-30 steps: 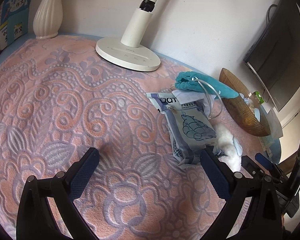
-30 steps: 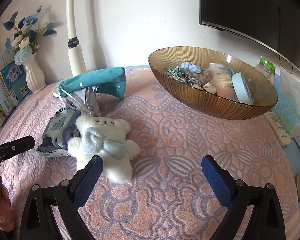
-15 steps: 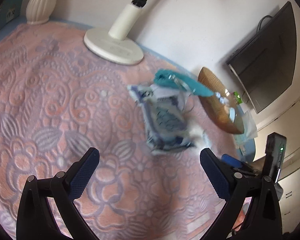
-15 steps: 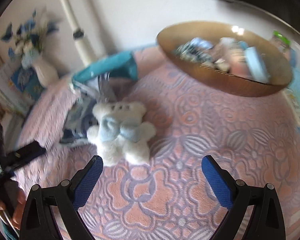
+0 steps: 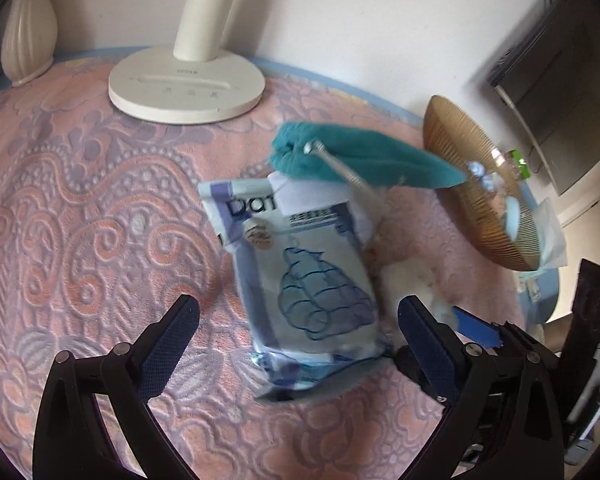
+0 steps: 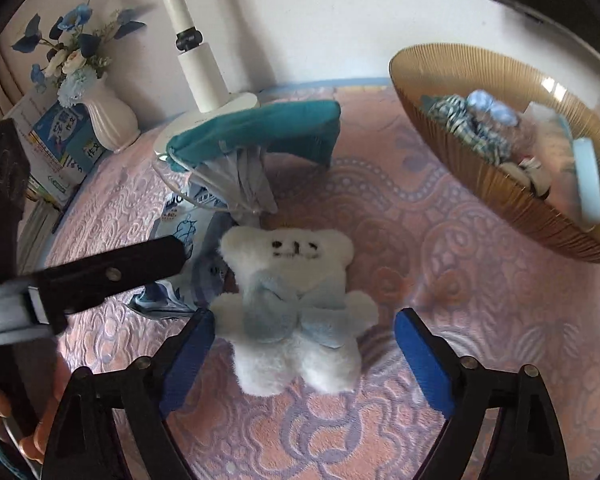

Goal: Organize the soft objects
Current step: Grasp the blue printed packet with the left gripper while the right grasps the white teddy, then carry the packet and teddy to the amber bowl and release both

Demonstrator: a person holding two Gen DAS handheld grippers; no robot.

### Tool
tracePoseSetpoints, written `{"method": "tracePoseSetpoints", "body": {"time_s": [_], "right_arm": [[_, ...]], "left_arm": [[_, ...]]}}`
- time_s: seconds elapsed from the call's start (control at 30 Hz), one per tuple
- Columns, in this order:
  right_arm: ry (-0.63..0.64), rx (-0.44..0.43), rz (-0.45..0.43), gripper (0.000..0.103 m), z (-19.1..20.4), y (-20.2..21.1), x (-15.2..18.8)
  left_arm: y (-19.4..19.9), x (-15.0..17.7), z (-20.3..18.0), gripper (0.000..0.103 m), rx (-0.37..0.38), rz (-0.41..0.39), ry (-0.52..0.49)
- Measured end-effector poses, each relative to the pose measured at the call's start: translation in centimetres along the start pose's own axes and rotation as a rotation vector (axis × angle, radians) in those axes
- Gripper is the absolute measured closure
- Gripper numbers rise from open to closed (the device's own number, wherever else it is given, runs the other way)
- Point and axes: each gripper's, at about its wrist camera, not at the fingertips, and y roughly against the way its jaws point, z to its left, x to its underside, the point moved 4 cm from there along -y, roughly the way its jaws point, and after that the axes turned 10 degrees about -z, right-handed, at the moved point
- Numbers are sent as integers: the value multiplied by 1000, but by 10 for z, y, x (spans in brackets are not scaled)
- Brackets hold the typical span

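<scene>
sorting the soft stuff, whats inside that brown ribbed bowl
In the brown ribbed bowl: a checked cloth bundle, something pale blue and fluffy, and a light blue flat item against the right wall. Whatever lies beneath these is covered, and blur hides finer detail.

Fluffy plush bear (image 6: 296, 312), glossy plastic packet (image 5: 312, 280), embossed cloth (image 5: 80, 220).

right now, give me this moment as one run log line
left gripper: open, over blue pouch | right gripper: open, straddling white teddy bear | both items lying on pink blanket
</scene>
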Motion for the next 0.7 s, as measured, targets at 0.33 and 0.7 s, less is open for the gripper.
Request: {"method": "tracePoseSetpoints", "body": {"time_s": [0.33,0.7], "right_arm": [[55,3,-37,52,5,13,10],[41,-30,-45,56,7,40,30]], "left_arm": [[20,19,-2,48,42,-32,-51],[78,58,22,48,23,-77,2]]}}
